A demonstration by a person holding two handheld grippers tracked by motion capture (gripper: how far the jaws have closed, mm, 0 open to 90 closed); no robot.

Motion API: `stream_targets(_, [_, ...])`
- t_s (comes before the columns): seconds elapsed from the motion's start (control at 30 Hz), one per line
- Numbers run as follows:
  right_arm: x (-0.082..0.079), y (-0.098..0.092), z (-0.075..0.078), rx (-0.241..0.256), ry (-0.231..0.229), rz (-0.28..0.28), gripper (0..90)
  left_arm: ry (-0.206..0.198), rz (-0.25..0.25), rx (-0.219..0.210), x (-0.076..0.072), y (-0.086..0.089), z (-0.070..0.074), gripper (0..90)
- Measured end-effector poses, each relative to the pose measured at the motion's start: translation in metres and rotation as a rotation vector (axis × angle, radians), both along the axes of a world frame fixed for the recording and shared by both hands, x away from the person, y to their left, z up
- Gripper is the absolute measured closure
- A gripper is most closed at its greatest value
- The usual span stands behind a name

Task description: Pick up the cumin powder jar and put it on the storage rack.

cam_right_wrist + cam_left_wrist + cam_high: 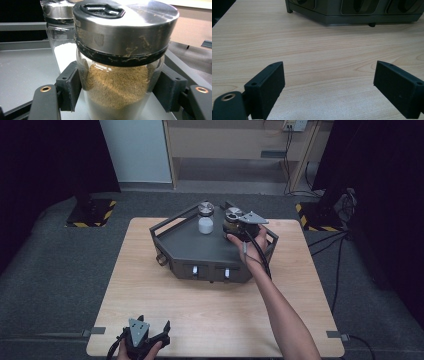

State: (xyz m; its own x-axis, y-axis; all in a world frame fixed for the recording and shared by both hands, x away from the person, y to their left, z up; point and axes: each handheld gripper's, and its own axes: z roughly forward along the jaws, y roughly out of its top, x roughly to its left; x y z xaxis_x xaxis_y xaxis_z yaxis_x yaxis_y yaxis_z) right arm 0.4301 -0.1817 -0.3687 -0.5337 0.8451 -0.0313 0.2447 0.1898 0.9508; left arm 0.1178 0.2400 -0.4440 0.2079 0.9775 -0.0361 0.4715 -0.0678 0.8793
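A glass jar of brown spice (117,85) with a steel lid stands at the back right of a dark grey rack (190,245). My right gripper (120,82) is shut on it, one pad against each side of the glass. In the high view that gripper (234,224) reaches over the rack's right side to the brown jar (233,215). A second jar with white powder (205,222) stands just left of it, also seen behind it (62,52). My left gripper (153,321) rests low near the table's front left edge, open (329,67), with bare wood between its jaws.
The rack sits on a light wooden table (150,285); its front face (352,12) lies well ahead of the left gripper. A raised rail (170,220) edges the rack's flat top. Grey floor surrounds the table, with cables (330,245) at the right and a shelf unit (235,150) behind.
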Motion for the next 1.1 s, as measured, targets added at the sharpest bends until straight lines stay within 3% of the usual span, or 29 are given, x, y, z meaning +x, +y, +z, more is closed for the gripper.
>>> stream_targets(0.33, [0.005,0.001,-0.006,0.003,0.021,-0.001,31.2,0.005,-0.001,-0.001,0.001,0.0,-0.001,9.1])
stream_targets(0.67, [0.006,-0.001,-0.016,0.037,0.003,-0.004,31.2,0.013,-0.005,0.003,0.002,-0.001,-0.003,9.2])
stream_targets(1.1, [0.006,0.0,-0.013,0.033,0.014,-0.008,31.2,0.002,-0.004,-0.004,0.0,-0.004,-0.001,9.1])
